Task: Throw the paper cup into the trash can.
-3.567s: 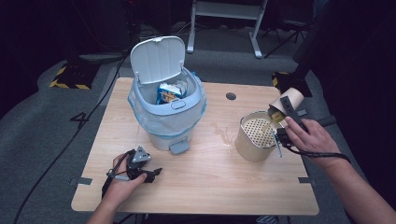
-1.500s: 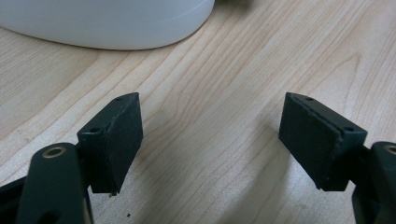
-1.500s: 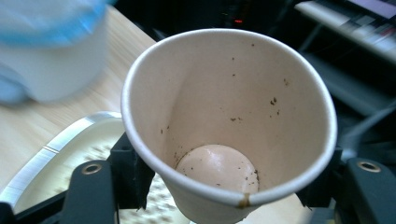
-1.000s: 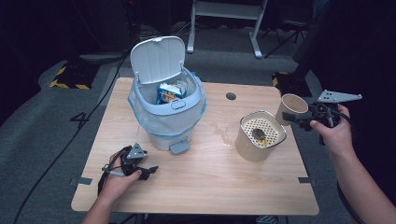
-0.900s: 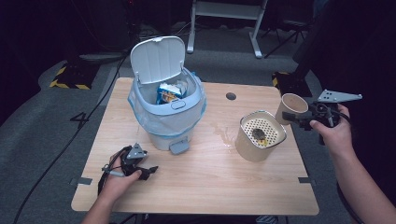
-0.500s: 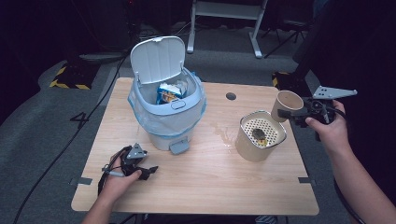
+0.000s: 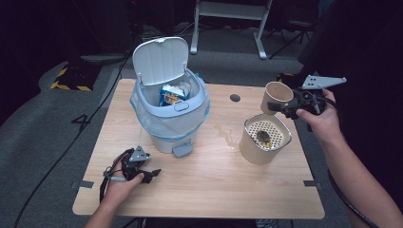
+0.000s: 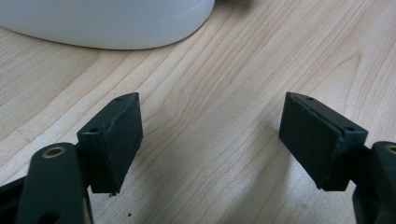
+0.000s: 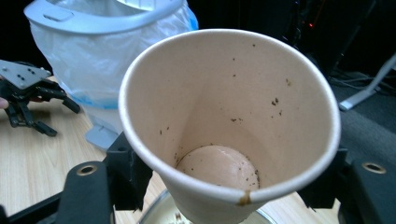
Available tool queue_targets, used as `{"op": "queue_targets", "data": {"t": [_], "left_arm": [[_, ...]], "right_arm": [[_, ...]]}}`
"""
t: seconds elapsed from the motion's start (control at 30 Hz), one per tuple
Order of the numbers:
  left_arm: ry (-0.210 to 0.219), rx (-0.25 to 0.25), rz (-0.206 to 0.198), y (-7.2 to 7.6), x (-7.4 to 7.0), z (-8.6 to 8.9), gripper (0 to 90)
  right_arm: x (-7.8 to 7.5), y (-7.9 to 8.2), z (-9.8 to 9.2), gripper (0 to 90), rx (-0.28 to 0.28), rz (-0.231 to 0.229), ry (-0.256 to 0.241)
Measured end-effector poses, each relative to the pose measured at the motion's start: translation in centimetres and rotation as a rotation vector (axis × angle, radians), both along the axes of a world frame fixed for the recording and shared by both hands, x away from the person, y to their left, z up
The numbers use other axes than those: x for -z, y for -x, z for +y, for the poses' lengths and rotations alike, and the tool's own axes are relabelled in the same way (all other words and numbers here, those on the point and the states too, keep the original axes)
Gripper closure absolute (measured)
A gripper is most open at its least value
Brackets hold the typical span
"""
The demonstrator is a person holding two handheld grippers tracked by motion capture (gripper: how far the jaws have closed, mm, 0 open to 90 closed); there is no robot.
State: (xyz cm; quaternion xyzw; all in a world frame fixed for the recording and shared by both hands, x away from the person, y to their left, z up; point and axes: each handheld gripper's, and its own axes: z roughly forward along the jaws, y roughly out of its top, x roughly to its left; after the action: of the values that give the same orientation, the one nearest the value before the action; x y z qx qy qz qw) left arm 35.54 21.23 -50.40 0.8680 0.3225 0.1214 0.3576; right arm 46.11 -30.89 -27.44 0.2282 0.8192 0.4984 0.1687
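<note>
Now the right gripper [image 7: 280, 107] has its fingers clamped on the emptied paper cup [image 7: 275, 96], held above the strainer canister [image 7: 264, 139]. Best carry it level to the open bin [image 7: 167, 102]; left gripper [image 7: 142, 172] rests open on the table [image 7: 228, 190].

- At lower left of the high view, our left gripper [image 7: 151, 174] rests low, jaws spread wide apart.
- At right, our right gripper [image 7: 274, 106] is raised, jaws clamped, forearm entering from lower right.
</note>
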Motion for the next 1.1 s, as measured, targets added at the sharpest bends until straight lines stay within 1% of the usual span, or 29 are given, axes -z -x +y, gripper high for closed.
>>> {"op": "queue_targets", "data": {"t": [0.13,0.3,0.37,0.6,0.8,0.93,1.1], "left_arm": [[0.001,-0.001,0.000,0.0,0.0,0.0,22.0],[0.000,0.000,0.000,0.0,0.0,0.0,22.1],[-0.001,-0.001,-0.002,0.0,0.0,0.0,22.1],[0.000,0.000,0.000,0.0,0.0,0.0,22.1],[0.000,0.000,0.001,0.0,0.0,0.0,22.1],[-0.001,0.001,0.000,0.0,0.0,0.0,22.1],[0.001,-0.002,0.003,0.0,0.0,0.0,21.9]], "right_arm": [[-0.7,-0.4,1.4,31.7,-0.031,-0.011,-0.001],[-1.6,-1.0,2.8,31.6,-0.056,-0.018,-0.002],[-2.0,-1.1,3.5,31.5,-0.064,-0.026,-0.002],[-3.3,-1.2,5.7,31.2,-0.089,-0.053,-0.016],[-3.9,-1.5,7.8,31.0,-0.110,-0.062,-0.017],[-4.1,-1.8,9.1,30.9,-0.123,-0.058,-0.038],[-4.4,-2.1,11.2,30.7,-0.139,-0.073,-0.046]]}}
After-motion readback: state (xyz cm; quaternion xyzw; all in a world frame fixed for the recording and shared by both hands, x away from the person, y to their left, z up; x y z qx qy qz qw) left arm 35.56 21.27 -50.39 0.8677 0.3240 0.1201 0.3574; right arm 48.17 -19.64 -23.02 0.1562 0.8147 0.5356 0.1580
